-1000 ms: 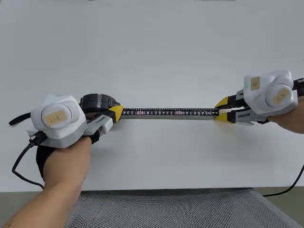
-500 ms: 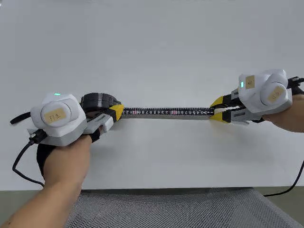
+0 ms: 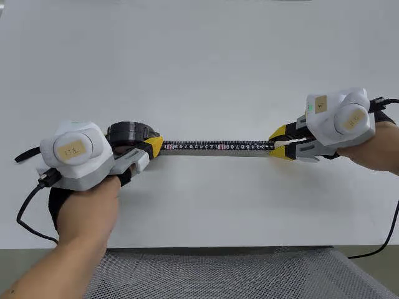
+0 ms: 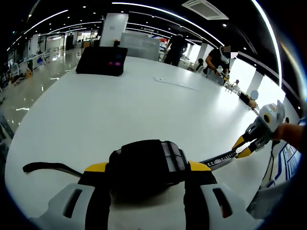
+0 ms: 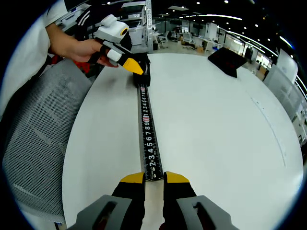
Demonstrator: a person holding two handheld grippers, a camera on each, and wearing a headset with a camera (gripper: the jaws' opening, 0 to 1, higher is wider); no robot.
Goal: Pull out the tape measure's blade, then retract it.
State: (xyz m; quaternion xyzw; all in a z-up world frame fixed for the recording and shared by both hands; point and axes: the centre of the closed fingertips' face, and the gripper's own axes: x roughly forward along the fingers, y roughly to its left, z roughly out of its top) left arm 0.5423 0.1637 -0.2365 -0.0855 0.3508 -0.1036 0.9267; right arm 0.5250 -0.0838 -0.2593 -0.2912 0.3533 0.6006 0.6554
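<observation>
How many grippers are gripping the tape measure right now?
2. The left gripper clamps the case on the person's left; the right gripper pinches the tip of the blade on the right. The blade runs straight between them.

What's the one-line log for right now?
left gripper: shut on tape measure | right gripper: shut on blade | blade: pulled out

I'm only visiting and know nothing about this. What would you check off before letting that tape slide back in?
1. Left gripper clamped on the tape measure case: ok.
2. Right gripper shut on the tip of the blade: ok.
3. Blade straight, no kink: ok.
4. White table under the blade free of obstacles: ok.
5. Case's lock released: cannot tell.
</observation>
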